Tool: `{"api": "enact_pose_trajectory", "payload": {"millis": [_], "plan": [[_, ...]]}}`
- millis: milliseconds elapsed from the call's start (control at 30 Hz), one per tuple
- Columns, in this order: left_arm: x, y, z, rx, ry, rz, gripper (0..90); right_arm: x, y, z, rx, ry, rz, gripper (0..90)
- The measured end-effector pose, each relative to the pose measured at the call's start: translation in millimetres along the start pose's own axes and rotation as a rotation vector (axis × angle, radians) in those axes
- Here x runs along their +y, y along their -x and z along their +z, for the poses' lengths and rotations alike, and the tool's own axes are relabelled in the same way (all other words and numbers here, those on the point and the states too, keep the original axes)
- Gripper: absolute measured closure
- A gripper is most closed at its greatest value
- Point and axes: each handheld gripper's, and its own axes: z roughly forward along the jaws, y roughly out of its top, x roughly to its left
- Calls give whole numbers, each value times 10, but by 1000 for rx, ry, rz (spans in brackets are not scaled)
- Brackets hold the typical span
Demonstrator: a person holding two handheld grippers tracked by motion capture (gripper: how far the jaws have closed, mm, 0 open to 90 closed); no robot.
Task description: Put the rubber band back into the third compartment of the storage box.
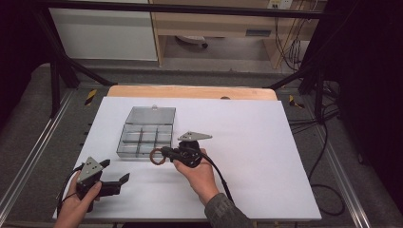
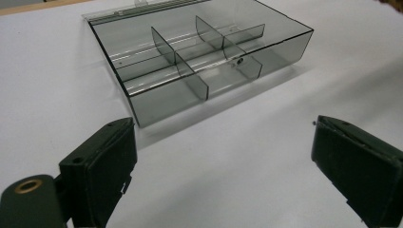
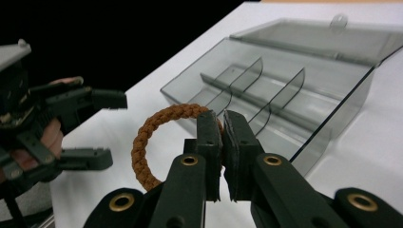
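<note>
A clear grey plastic box (image 1: 145, 137) with inner dividers stands open on the white sheet, its lid (image 1: 151, 115) laid back flat. My right gripper (image 1: 165, 152) is shut on a brown braided ring (image 1: 157, 156), held in the air just in front of the box's near wall. In the right gripper view the ring (image 3: 152, 142) hangs to the left of the closed jaws (image 3: 222, 124), with the box (image 3: 285, 95) behind. My left gripper (image 1: 115, 171) rests at the near left of the sheet, jaws wide apart and nothing between them; its view looks at the box (image 2: 199, 61).
The white sheet (image 1: 247, 156) covers a wooden table (image 1: 190, 91). Black frame bars (image 1: 62, 71) and cables (image 1: 328, 142) run around the table's sides. A cable (image 1: 221, 178) trails from my right gripper over the forearm.
</note>
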Motion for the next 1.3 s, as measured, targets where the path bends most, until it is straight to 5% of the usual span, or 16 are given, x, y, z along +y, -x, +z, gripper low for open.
{"api": "enact_pose_trajectory", "payload": {"millis": [567,1300], "plan": [[1,-2,-4,1,1,1,80,410,271,-33,-51,74,29,857],[3,-7,-7,2,0,6,80,744,560,142,-149,122,50,857]]}}
